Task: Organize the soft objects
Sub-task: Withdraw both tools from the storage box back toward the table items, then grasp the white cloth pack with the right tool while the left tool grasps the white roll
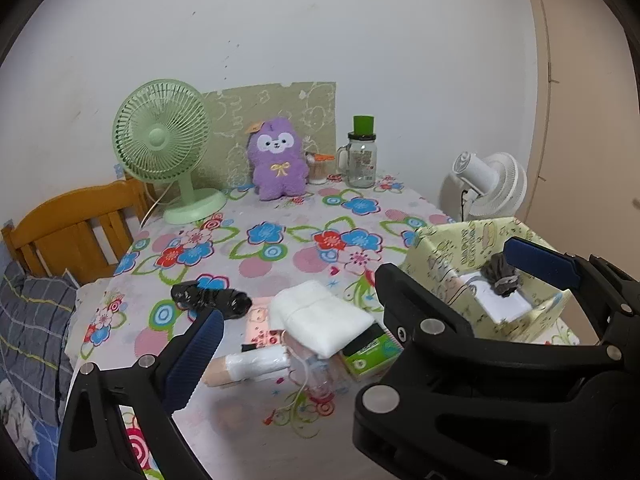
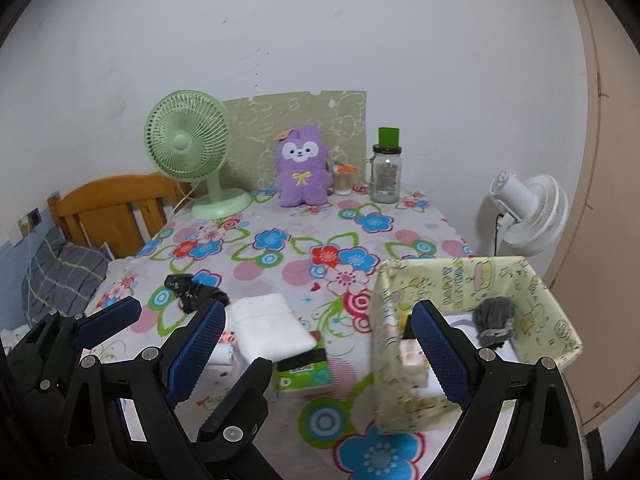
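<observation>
Left wrist view: the left gripper (image 1: 360, 280) hangs with jaws wide apart, holding nothing, above the folded white towel (image 1: 320, 312) near the table's (image 1: 280, 216) front edge. The towel rests on a green tissue pack (image 1: 370, 354), so a careless pinch could drag both. The black bundle (image 1: 212, 300) lies toward the left edge.

Right wrist view: the right gripper (image 2: 316, 352) is also spread and empty, beside the yellow fabric box (image 2: 452, 284) at the front right corner; a grey soft item (image 2: 494, 320) sits inside. Bumping its soft wall could tip it.
</observation>
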`<act>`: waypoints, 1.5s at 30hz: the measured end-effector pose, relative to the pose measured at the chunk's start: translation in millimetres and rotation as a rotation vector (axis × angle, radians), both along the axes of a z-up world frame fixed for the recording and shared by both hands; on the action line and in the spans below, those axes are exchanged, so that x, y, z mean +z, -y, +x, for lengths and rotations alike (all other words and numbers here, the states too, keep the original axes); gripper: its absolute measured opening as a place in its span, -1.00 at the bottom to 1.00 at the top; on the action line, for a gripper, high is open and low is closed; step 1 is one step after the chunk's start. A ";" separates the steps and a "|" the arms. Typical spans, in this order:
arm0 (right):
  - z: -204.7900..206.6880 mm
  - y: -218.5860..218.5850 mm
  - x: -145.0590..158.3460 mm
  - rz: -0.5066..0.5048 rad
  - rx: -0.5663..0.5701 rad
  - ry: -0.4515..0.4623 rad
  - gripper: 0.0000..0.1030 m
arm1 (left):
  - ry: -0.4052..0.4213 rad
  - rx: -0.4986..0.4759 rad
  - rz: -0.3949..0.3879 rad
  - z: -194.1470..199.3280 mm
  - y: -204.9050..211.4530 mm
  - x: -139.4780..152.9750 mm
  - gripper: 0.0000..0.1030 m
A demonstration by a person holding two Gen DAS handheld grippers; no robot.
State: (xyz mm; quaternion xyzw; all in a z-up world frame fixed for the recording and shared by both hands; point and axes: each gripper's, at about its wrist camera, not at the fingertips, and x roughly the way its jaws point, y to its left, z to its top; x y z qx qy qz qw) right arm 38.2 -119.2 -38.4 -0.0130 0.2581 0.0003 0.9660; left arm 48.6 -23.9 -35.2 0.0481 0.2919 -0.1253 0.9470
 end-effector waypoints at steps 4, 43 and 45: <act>3.9 -8.4 -8.2 0.012 0.020 -0.017 0.84 | -0.013 0.016 0.001 2.1 -9.6 -6.4 0.95; 86.0 -53.1 -83.6 -0.011 0.106 -0.252 0.62 | -0.260 0.118 -0.017 67.2 -63.6 -81.3 0.81; 91.8 -51.8 -86.2 -0.011 0.101 -0.259 0.62 | -0.272 0.119 -0.019 71.0 -64.1 -84.3 0.80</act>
